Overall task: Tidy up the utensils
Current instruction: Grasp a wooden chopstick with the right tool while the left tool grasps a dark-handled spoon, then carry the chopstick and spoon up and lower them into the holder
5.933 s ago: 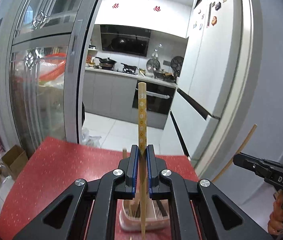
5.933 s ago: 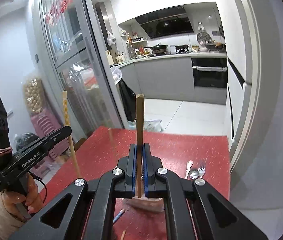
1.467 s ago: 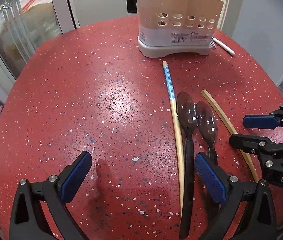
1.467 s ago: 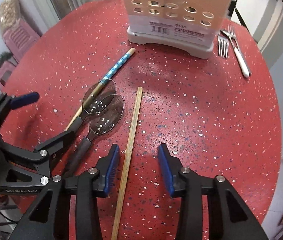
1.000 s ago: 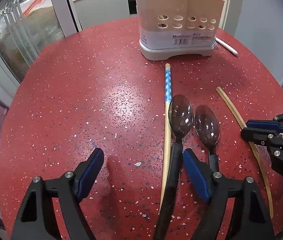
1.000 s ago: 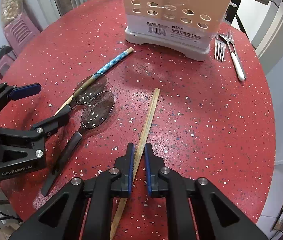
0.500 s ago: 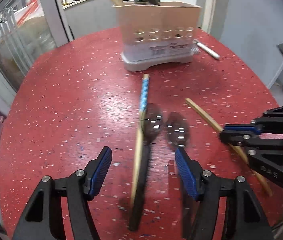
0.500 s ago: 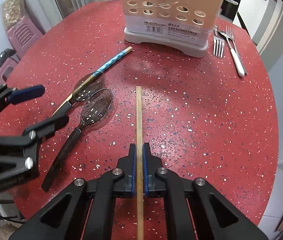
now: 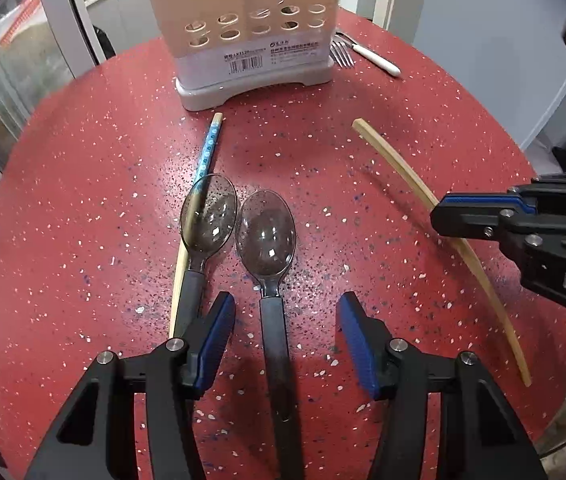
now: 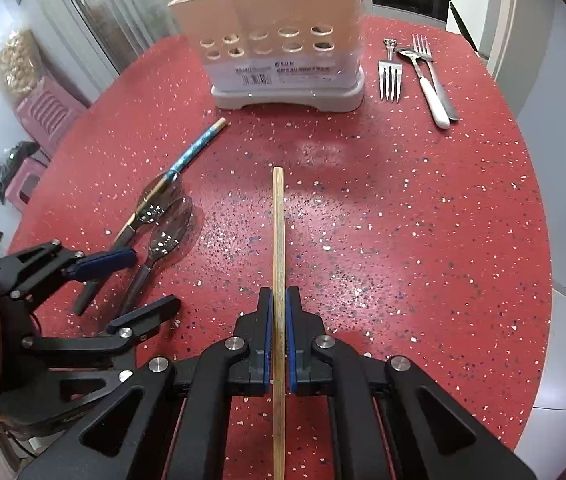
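Surface: red speckled round table (image 10: pixel 423 216), carrying all loose utensils.
Holder: beige perforated utensil holder (image 10: pixel 283 44) on a grey base at the far side of the table; chopstick ends and a dark utensil already stand in it.
Right gripper (image 10: pixel 279 312): pads pressed together on a plain wooden chopstick (image 10: pixel 279 232), gripped partway along its length; the chopstick runs straight ahead toward the holder. The left wrist view shows a shadow beneath the chopstick, so it looks lifted off the table.
Left gripper (image 9: pixel 283 340): fingers spread, holding nothing, straddling the dark handle of the right-hand spoon (image 9: pixel 269 240).
Second spoon (image 9: pixel 203 232): clear bowl, dark handle, just beside the first; its bowl lies across a blue-patterned chopstick (image 9: pixel 205 156).
Forks: several forks (image 10: pixel 391 76) and a white-handled piece (image 10: pixel 435 96) to the right of the holder, well apart from both grippers.
Risk, left side: the two spoon bowls touch or nearly touch; closing on one handle may nudge the other spoon and roll the chopstick beneath it.
Risk, right side: a thin stick in flat pads can pivot; tilting it upright may let it swing or slip.
Risk, both: the grippers work near each other and could collide on the way to the holder.
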